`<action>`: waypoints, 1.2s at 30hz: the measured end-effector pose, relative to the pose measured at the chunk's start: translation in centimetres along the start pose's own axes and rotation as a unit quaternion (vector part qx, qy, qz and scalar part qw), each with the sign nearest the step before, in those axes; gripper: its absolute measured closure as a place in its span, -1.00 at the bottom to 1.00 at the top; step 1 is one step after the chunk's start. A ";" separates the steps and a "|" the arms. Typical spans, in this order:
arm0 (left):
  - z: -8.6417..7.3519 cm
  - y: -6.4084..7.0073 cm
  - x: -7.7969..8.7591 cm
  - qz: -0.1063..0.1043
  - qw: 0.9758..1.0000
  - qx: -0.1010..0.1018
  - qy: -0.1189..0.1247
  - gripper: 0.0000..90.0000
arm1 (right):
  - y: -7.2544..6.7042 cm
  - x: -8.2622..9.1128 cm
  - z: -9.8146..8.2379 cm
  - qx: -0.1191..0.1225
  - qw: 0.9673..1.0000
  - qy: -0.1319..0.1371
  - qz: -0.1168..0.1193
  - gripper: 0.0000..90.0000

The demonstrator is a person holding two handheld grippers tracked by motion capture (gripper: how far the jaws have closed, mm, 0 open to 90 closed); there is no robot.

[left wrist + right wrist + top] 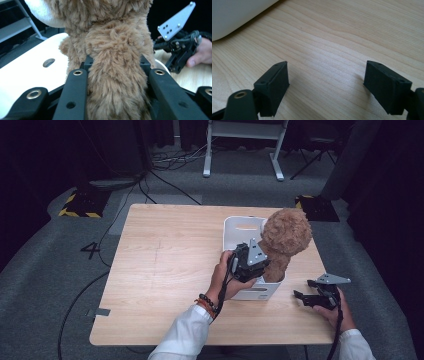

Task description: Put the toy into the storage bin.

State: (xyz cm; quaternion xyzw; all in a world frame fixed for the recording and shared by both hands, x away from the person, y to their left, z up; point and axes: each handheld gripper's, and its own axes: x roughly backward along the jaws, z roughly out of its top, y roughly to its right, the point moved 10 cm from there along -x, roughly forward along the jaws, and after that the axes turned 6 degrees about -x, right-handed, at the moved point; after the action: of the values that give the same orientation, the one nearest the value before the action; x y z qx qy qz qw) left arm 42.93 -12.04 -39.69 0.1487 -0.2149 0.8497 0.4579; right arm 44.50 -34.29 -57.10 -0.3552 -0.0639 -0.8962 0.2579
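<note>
At three o'clock on the desk [160,270] | left claw [260,265] clenched around brown plush toy [282,242], toy standing in white bin [235,227] | right claw [311,296] released, idle at four o'clock | likely mid-transfer; whether going in or out, unclear

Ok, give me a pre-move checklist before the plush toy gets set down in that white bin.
1. Left gripper shut on the plush toy, jaws pressing the fur from both sides: ok.
2. Toy over the white bin, lower body at its near right corner: ok.
3. Whether the toy's base already touches the bin floor: cannot tell.
4. Right gripper open, apart from the bin, over bare wooden table: ok.
5. Bin interior free of other items: cannot tell, the toy and gripper hide much of it.
</note>
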 end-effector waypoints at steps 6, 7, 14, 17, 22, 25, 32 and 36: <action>-0.4 0.2 -0.3 -0.008 1.000 -0.011 -0.019 0.45 | 0.0 0.0 0.0 0.000 1.000 0.000 0.000 -0.56; -0.4 0.3 -0.3 -0.009 1.000 -0.010 -0.021 0.45 | 0.0 0.0 0.0 0.000 1.000 0.000 0.000 -0.56; -0.9 0.4 -0.5 -0.025 0.999 -0.018 -0.041 0.44 | 0.0 0.0 0.0 -0.001 1.000 -0.001 0.000 -0.56; -1.2 0.3 -0.5 -0.029 0.998 -0.021 -0.052 0.43 | 0.0 0.0 0.0 0.000 1.000 0.000 0.000 -0.56; -1.8 0.4 -0.6 -0.039 0.997 -0.021 -0.068 0.41 | 0.0 0.0 0.0 0.000 1.000 0.000 0.000 -0.56; -2.1 0.4 -0.7 -0.038 0.996 -0.027 -0.077 0.41 | 0.0 0.0 0.0 0.000 1.000 0.000 0.000 -0.56; -3.1 0.0 -1.0 -0.040 0.993 -0.025 -0.107 0.40 | 0.0 0.0 0.0 0.000 1.000 0.000 0.000 -0.56; -3.6 0.0 -1.0 -0.045 0.991 -0.031 -0.122 0.40 | 0.0 0.0 0.0 0.000 1.000 0.000 0.000 -0.56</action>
State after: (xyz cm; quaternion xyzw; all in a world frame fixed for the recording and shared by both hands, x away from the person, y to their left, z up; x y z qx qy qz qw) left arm 43.25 -10.96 -43.25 0.2468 -0.2884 0.7970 0.4699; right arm 44.49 -34.29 -57.10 -0.3555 -0.0635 -0.8962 0.2577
